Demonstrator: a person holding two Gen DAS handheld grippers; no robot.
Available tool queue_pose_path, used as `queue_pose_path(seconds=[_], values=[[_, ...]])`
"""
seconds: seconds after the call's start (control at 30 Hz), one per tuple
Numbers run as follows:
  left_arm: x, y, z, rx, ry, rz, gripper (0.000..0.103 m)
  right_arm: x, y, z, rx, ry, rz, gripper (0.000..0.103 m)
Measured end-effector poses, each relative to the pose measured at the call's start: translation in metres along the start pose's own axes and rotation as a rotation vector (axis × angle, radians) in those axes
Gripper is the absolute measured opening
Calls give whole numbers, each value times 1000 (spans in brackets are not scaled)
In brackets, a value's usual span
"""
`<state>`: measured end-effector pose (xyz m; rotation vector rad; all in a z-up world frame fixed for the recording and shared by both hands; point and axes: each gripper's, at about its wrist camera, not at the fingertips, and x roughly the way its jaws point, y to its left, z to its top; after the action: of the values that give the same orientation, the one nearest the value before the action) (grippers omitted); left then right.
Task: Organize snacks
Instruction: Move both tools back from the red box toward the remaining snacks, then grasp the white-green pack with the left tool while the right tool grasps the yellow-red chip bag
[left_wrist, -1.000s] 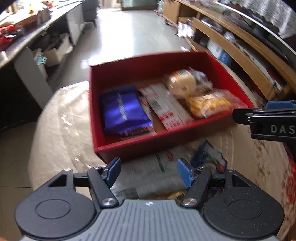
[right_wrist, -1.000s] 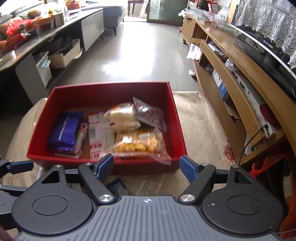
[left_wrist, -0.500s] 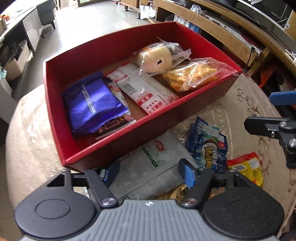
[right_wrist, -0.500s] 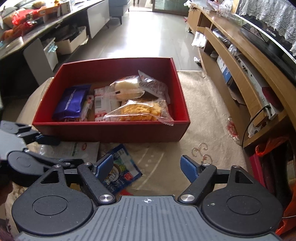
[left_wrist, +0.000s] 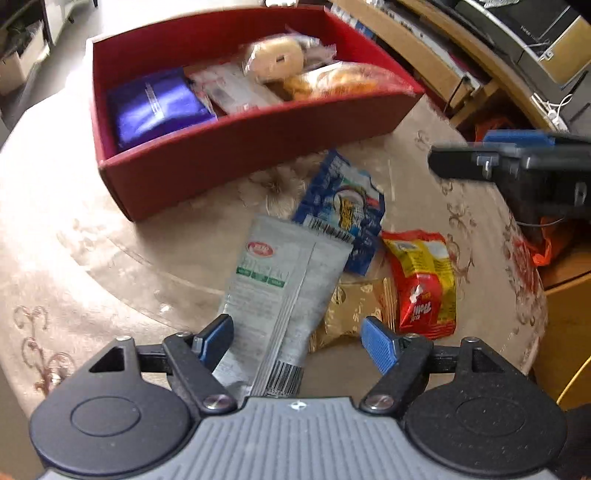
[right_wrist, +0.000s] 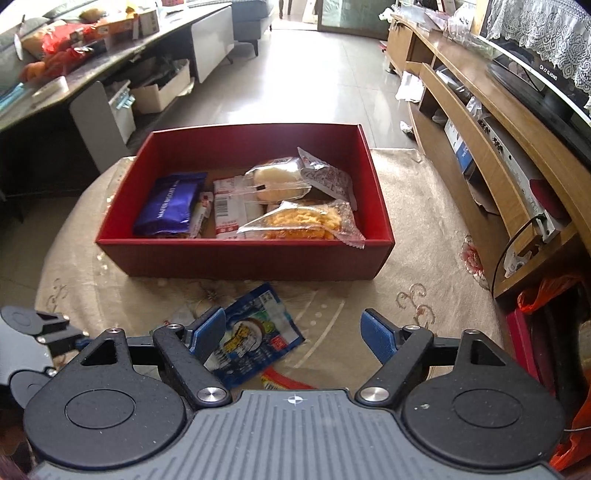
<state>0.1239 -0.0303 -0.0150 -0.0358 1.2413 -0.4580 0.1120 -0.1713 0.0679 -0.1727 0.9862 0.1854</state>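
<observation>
A red box (left_wrist: 236, 147) on the round table holds a purple packet (left_wrist: 155, 107), a white-red packet (left_wrist: 229, 88), a bun (left_wrist: 277, 59) and a yellow pastry pack (left_wrist: 332, 83); it also shows in the right wrist view (right_wrist: 243, 258). Loose in front lie a grey-white pouch (left_wrist: 284, 280), a blue packet (left_wrist: 343, 210), a gold packet (left_wrist: 351, 306) and a red-yellow packet (left_wrist: 421, 280). My left gripper (left_wrist: 299, 336) is open, its fingers either side of the grey-white pouch's near end. My right gripper (right_wrist: 295, 330) is open and empty above the blue packet (right_wrist: 251, 332).
The table has a beige embroidered cloth (right_wrist: 424, 221) under clear plastic. A wooden TV shelf (right_wrist: 498, 140) runs along the right. A dark counter (right_wrist: 55, 85) with clutter stands at the left. An orange bag (right_wrist: 546, 295) lies by the table's right edge.
Both grippers have pulled back from the box toward me. More loose packets have come into the left wrist view, and the grey-white pouch now lies between the left fingers.
</observation>
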Motion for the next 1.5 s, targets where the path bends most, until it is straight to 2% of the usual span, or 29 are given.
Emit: queue_pose_path(seconds=[0.1, 0.27, 0.33, 0.4, 0.47, 0.53, 0.6, 0.83, 0.97, 1.07, 1.17, 1.27, 1.3, 1.33, 1.4, 1.47, 1.5], values=[[-2, -3, 2, 22, -33, 76, 76, -2, 1, -8, 5, 10, 0, 85], [26, -9, 0, 71, 34, 130, 77, 0, -3, -20, 18, 39, -8, 85], [29, -17, -4, 121, 21, 166, 80, 2, -4, -23, 24, 49, -13, 85], [30, -17, -6, 114, 27, 171, 80, 2, -6, -24, 29, 53, -16, 85], [29, -17, -8, 117, 25, 194, 76, 1, -7, -27, 33, 51, -15, 85], [26, -19, -11, 114, 12, 229, 59, 0, -6, -30, 28, 51, -10, 85], [20, -15, -13, 86, 2, 223, 52, 1, -6, -36, 25, 63, -14, 85], [10, -6, -16, 21, -5, 191, 43, 21, -11, -55, 76, 157, -20, 85], [9, -7, -18, 20, -9, 216, 42, 37, -7, -60, 111, 203, -16, 84], [13, -9, -18, 20, -10, 241, 45, 49, 0, -62, 123, 224, -27, 82], [19, -8, -15, 15, -2, 256, 53, 57, 8, -66, 116, 239, -40, 82], [22, -8, -15, 16, -14, 279, 65, 66, 14, -71, 102, 249, -73, 83], [22, -6, -15, 10, -15, 289, 73, 66, 16, -72, 104, 246, -77, 84], [23, -4, -15, 1, -13, 302, 81, 66, 16, -71, 105, 245, -77, 86], [24, 3, -15, -31, -7, 291, 85, 69, 15, -69, 117, 259, -68, 88], [24, 3, -16, -26, -5, 282, 86, 74, 11, -69, 125, 299, -59, 102], [25, 2, -18, -6, -1, 286, 89, 77, 10, -70, 133, 314, -53, 103]])
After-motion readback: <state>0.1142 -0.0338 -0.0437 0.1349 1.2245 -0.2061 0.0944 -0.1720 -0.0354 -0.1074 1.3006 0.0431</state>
